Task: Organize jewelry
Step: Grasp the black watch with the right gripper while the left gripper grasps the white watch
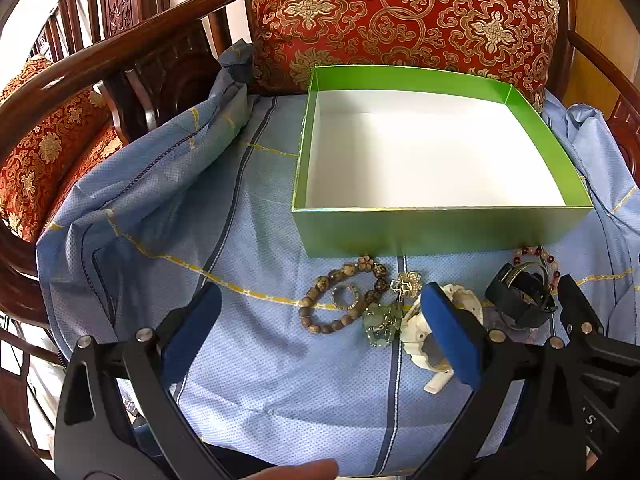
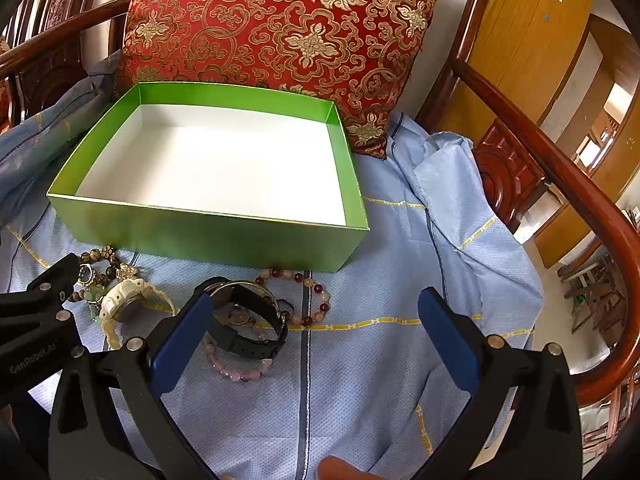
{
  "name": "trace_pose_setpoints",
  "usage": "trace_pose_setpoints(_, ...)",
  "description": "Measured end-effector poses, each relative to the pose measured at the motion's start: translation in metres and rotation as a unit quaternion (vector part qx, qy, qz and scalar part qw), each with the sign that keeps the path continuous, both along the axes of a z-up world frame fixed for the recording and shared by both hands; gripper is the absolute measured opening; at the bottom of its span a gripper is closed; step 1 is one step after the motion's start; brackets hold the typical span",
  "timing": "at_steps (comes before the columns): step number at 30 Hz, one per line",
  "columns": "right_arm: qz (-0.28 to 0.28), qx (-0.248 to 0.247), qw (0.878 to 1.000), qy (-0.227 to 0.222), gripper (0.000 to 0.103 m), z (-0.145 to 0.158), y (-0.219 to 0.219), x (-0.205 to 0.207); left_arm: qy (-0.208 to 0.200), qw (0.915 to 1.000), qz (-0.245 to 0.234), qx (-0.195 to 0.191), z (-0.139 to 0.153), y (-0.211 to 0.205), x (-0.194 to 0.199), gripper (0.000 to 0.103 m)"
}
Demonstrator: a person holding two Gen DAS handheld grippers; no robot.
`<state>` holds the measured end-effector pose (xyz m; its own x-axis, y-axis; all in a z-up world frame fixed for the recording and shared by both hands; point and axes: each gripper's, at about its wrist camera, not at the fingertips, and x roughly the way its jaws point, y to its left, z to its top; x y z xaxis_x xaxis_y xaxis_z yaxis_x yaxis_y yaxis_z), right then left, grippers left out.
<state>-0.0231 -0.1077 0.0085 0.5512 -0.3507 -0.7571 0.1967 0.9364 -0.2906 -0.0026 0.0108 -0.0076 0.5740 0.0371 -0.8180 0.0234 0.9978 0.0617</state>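
Note:
An empty green box (image 1: 436,236) with a white inside stands on a blue cloth; it also shows in the right wrist view (image 2: 208,236). In front of it lies jewelry: a brown bead bracelet (image 1: 320,308), a ring (image 1: 344,298), a jade pendant (image 1: 382,326), a white watch (image 1: 416,344) (image 2: 120,304), a black watch (image 1: 520,300) (image 2: 252,340), a red-and-pink bead bracelet (image 2: 316,304) and a pink bead bracelet (image 2: 240,372). My left gripper (image 1: 320,316) is open above the brown bracelet. My right gripper (image 2: 316,320) is open, its left finger over the black watch.
The blue cloth (image 1: 248,360) covers the seat of a dark wooden armchair. A red and gold cushion (image 1: 404,16) leans behind the box. Curved wooden armrests (image 2: 560,168) rise at both sides. The right gripper's body shows at the left view's right edge (image 1: 592,344).

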Motion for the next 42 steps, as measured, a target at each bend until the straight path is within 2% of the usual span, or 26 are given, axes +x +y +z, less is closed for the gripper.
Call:
trace_pose_setpoints(9, -0.009, -0.046, 0.999, 0.017, 0.101, -0.002, -0.022, 0.01, 0.019, 0.9998, -0.01, -0.005, 0.001, 0.0, -0.004, 0.099)
trace_pose_setpoints(11, -0.006, -0.028, 0.999, 0.032, 0.1, -0.007, -0.029, 0.013, 0.02, 0.9997, -0.016, 0.0, 0.0, -0.002, -0.006, 0.099)
trace_pose_setpoints(13, -0.011, 0.007, 0.998, 0.056, 0.094, -0.015, -0.036, 0.018, 0.023, 0.9994, -0.023, 0.007, -0.003, -0.005, -0.007, 0.099)
trace_pose_setpoints(15, -0.009, 0.033, 0.996, 0.077, 0.077, -0.024, -0.037, 0.021, 0.025, 0.9993, -0.025, 0.014, -0.006, -0.006, -0.008, 0.099)
trace_pose_setpoints(19, -0.015, 0.063, 0.992, 0.104, 0.063, -0.041, -0.039, 0.028, 0.028, 0.9991, -0.032, 0.01, -0.008, -0.001, -0.014, 0.098)
trace_pose_setpoints(22, -0.019, 0.079, 0.989, 0.121, 0.046, -0.053, -0.038, 0.033, 0.025, 0.9992, -0.031, 0.0, -0.009, 0.005, -0.02, 0.097)
trace_pose_setpoints(24, -0.011, 0.081, 0.989, 0.122, 0.022, -0.056, -0.032, 0.035, 0.033, 0.999, -0.03, -0.006, -0.01, 0.009, -0.021, 0.096)
trace_pose_setpoints(26, 0.002, 0.077, 0.989, 0.124, 0.006, -0.058, -0.021, 0.036, 0.035, 0.9987, -0.034, -0.013, -0.009, 0.012, -0.024, 0.096)
trace_pose_setpoints(29, 0.005, 0.043, 0.992, 0.117, 0.006, -0.058, -0.008, 0.036, 0.046, 0.9978, -0.039, -0.026, -0.006, 0.012, -0.027, 0.096)
trace_pose_setpoints(35, -0.021, 0.046, 0.995, 0.087, 0.006, -0.032, -0.01, 0.03, 0.038, 0.994, -0.077, -0.068, 0.011, -0.001, -0.037, 0.096)
trace_pose_setpoints(38, -0.029, 0.044, 0.997, 0.061, 0.006, -0.01, -0.018, 0.023, 0.033, 0.9935, -0.092, -0.059, 0.01, -0.013, -0.042, 0.096)
trace_pose_setpoints(42, -0.023, 0.061, 0.997, 0.031, 0.006, 0.016, -0.029, 0.015, 0.04, 0.9941, -0.087, -0.051, 0.005, -0.014, -0.046, 0.096)
